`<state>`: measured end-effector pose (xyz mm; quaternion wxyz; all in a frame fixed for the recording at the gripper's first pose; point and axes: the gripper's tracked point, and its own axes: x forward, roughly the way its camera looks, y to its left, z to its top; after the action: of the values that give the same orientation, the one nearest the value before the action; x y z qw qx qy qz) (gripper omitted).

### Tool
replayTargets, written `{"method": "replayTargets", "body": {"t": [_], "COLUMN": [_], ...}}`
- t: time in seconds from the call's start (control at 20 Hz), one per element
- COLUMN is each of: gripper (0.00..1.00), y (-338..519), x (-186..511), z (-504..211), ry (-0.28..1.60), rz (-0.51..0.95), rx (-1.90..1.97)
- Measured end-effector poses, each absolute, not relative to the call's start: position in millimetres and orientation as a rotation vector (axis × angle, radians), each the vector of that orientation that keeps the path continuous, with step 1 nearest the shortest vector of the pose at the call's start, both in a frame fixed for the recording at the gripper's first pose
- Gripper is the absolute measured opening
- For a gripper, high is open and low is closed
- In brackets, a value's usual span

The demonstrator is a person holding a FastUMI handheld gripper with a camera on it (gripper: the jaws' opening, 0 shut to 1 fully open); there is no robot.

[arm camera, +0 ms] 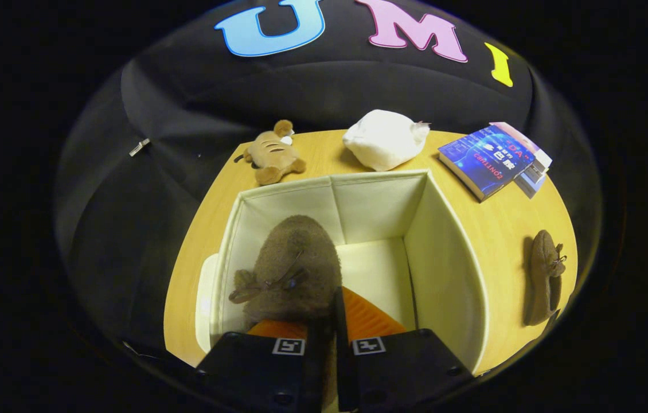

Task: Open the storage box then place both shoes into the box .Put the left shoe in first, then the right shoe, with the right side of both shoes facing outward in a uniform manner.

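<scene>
A cream fabric storage box [444,252] stands open on the wooden table, its lid [206,298] lying flat just beyond its left wall. My gripper [330,321] hangs over the box's near left part, shut on a brown fuzzy shoe [295,264] with a small bow. The shoe's toe points away from me, down into the box. A second brown shoe [545,275] lies on the table to the right of the box, outside it.
Behind the box sit a tan plush toy [272,155], a white stuffed toy [384,140] and a stack of books [493,160] at the far right. The table [502,218] ends close to the left of the box.
</scene>
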<state>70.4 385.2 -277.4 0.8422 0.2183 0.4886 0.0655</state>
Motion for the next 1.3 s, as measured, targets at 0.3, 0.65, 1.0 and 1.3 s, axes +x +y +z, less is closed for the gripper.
{"method": "replayTargets", "body": {"t": [0.3,0.65,1.0,1.3], "gripper": [0.52,0.79,0.97,0.96], "y": [392,386,382,305], "x": [63,53,57,56], "z": [-280,-277,-230,-171], "ry": [1.077,1.091,0.987,0.752], "rz": [0.212,0.271,0.358,0.393], "rx": [0.475,0.463,0.506,0.464]}}
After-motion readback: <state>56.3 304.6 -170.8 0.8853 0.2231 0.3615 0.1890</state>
